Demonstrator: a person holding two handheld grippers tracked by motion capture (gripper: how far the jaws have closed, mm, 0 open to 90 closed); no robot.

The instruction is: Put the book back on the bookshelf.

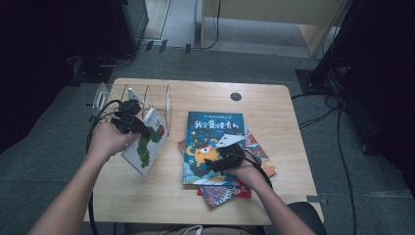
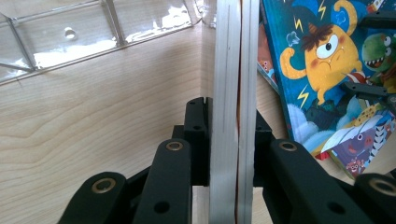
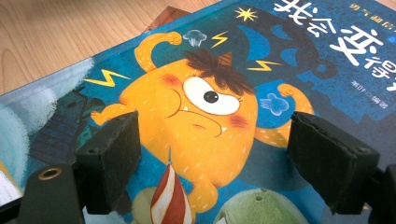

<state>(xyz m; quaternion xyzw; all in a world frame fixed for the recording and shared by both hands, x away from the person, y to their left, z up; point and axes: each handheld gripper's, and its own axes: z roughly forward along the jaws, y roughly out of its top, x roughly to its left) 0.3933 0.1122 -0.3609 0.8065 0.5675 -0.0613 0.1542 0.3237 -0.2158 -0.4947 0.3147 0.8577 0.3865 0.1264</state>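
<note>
Our left gripper (image 1: 131, 122) clamps the white book (image 1: 147, 142) (tilted) at 9 o'clock; our right gripper (image 1: 226, 157) gapes wide over the blue book (image 1: 208, 129).

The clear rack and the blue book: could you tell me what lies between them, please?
In the high view, the white book held in the left gripper lies between the clear rack and the blue book.

— What are you working on?
— You've got a light wooden table (image 1: 274, 103) with rounded corners, standing on grey carpet (image 1: 44, 147).
— And directly on it?
— A clear rack (image 1: 132, 95) near the far left corner. Right of that rack lies a stack of picture books (image 1: 259, 161), the blue book (image 1: 213, 142) on top. Farther right of the rack, by the far edge, sits a round cable hole (image 1: 236, 96).
</note>
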